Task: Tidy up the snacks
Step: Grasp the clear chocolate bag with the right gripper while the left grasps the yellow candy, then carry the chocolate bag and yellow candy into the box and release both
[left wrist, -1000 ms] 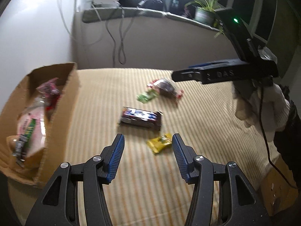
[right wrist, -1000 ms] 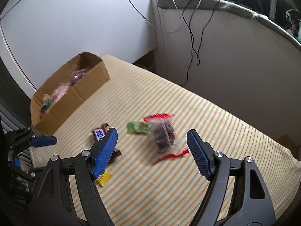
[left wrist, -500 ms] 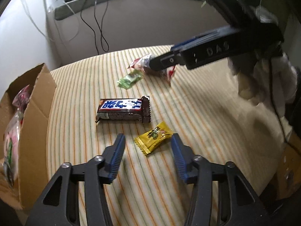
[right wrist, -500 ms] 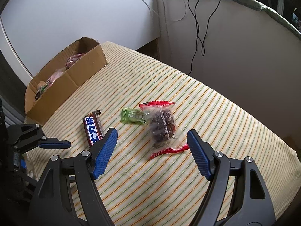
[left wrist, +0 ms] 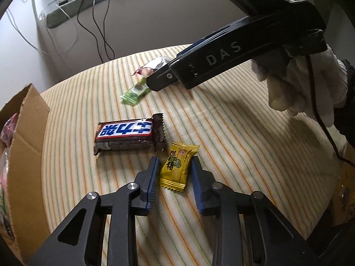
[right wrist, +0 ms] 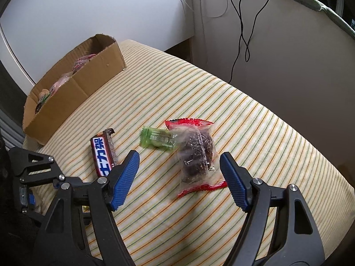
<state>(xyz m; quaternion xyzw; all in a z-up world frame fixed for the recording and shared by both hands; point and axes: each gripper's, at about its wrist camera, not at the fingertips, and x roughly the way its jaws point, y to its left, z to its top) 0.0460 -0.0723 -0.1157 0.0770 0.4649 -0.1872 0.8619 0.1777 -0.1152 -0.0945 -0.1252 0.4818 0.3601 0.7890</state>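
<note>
While tilted steeply down, the left gripper (left wrist: 175,168) is closing around the yellow candy (left wrist: 176,169), seemingly untouched; the right gripper (right wrist: 179,175) gapes, empty.

Both views are evenly and fairly brightly lit by soft, diffuse light with no harsh glare; the striped tablecloth (right wrist: 221,102) reads crisply and the print on the yellow candy (left wrist: 177,166) is sharp, while the white glove (left wrist: 310,84) at the right of the left wrist view looks slightly washed out. Shadows are faint and short, a soft one lying beneath the clear snack bag (right wrist: 197,155); fisheye distortion bows the cloth's stripes, and dark vignetting blackens the corners of each frame.
</note>
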